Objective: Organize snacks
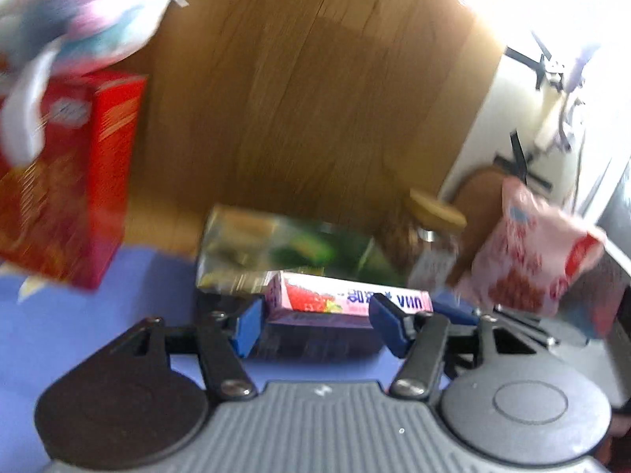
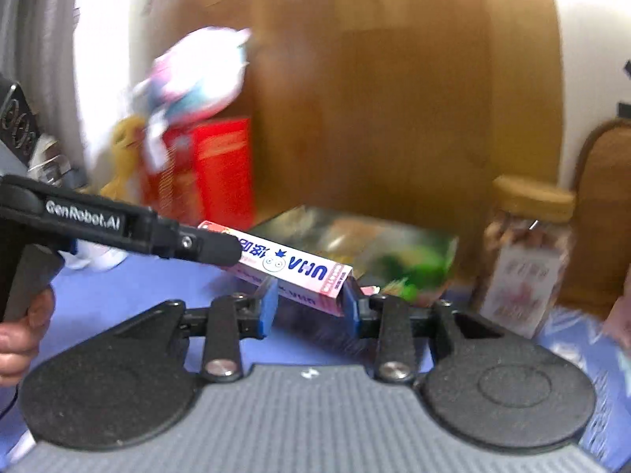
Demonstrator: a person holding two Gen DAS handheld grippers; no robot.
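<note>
Candy box point(image 2: 292, 270) clamped btwn right gripper point(image 2: 309, 301) fingers, lifted over desk point(image 2: 130, 287) w/ left gripper point(image 1: 315, 321) fingers apart round its other end; keep level, set beside green box point(image 2: 374, 252).

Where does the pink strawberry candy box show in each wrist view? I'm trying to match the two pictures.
Left wrist view: the pink candy box lies low centre, across the gap between the blue fingertips.
Right wrist view: the same box sits centre, tilted, between the fingertips.
Shared landmark: the green packet right behind it.
</note>
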